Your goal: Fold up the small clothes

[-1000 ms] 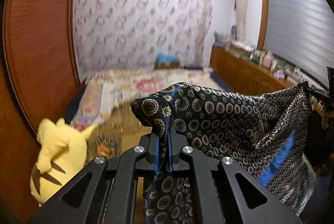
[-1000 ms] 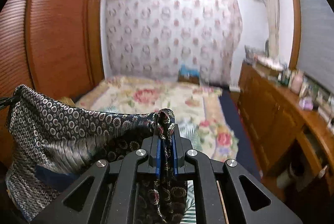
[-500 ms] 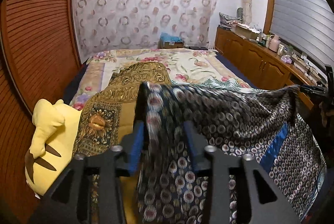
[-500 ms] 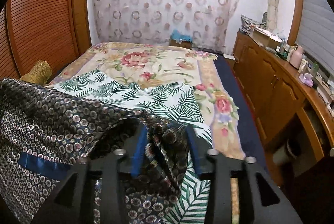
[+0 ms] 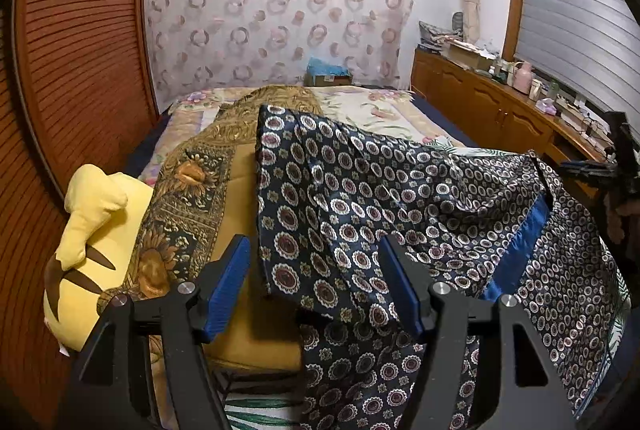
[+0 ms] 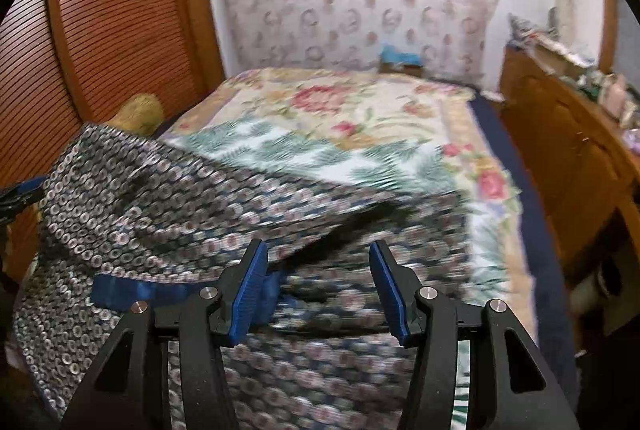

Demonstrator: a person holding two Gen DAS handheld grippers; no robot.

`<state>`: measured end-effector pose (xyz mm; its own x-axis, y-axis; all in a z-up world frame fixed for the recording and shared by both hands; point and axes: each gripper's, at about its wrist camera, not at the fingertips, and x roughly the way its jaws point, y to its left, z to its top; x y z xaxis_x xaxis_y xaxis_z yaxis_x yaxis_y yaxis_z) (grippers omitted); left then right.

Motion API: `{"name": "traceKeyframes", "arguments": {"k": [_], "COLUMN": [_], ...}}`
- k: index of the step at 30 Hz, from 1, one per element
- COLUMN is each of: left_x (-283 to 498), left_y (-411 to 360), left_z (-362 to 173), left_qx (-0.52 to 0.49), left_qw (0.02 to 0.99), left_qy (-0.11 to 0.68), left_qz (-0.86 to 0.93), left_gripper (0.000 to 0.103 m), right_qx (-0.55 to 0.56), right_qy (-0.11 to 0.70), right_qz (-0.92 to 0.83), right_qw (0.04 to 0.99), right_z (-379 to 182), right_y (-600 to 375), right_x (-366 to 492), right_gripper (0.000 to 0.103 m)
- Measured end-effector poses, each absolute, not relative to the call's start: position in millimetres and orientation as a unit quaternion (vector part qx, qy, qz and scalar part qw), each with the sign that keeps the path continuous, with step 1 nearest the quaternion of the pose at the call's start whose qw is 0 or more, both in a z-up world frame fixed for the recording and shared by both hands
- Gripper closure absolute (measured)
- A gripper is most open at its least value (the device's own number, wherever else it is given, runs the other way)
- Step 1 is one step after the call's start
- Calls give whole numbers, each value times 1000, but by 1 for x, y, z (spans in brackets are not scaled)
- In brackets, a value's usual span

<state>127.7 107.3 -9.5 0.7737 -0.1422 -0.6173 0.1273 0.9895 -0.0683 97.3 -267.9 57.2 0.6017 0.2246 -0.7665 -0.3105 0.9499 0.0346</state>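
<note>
Lying crumpled on the bed (image 6: 360, 117) with its long axis running crosswise, the patterned garment (image 5: 400, 197) sits directly under both spread, empty tongs, left tongs (image 5: 316, 284) and right tongs (image 6: 318, 288) equally near.

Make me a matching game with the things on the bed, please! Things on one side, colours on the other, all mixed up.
Things:
1. plush toy
2. patterned garment
3. folded cloth
4. gripper pads

Colours:
A. bright blue
B. yellow
C. dark navy with little round medallions
D. gold and brown

Pairs: 1-B, 2-C, 3-D, 4-A
</note>
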Motion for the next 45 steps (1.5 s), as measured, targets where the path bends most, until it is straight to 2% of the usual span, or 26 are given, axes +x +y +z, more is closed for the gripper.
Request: {"name": "traceKeyframes", "arguments": {"k": [6,7,11,12,13,14,15,16,19,24,28,35,38,43,45], "left_x": [129,129,130,131,132,133,133,134,132,117,99,61,52,54,56], "left_y": [113,114,115,115,115,115,114,113,110,107,106,108,107,103,103], "left_z": [-19,-20,-26,-26,-27,-28,-28,-27,-23,-12,0,9,5,-5,-9], "left_qx": [-16,-18,-26,-27,-28,-29,-30,-31,-29,-33,-49,-71,-63,-51,-54], "left_qw": [939,939,937,937,936,936,936,936,939,946,949,953,955,953,952], "left_qy": [337,336,342,343,344,344,344,343,336,314,296,275,276,285,290], "left_qz": [-61,-63,-70,-69,-66,-64,-65,-67,-66,-77,-95,-106,-94,-86,-85], "left_gripper": [37,42,54,57,62,64,71,83,93,100,101,101,101,101,101], "right_qx": [-47,-43,-25,-28,-29,-31,-34,-36,-43,-33,-24,-16,-36,-67,-72], "right_qy": [472,475,485,485,484,482,475,468,434,391,375,408,420,425,428], "right_qz": [160,160,172,174,180,185,192,200,218,228,234,228,211,206,195], "right_qw": [866,864,857,856,856,856,858,860,873,891,897,884,882,879,880], "right_z": [21,18,9,7,4,4,4,8,22,47,55,40,33,21,14], "right_y": [-253,-254,-259,-258,-258,-257,-255,-255,-255,-266,-275,-291,-295,-296,-298], "right_x": [121,124,136,138,139,138,135,130,111,73,43,3,-7,-22,-27], "right_gripper": [48,48,48,54,66,73,89,96,100,101,101,100,87,60,59]}}
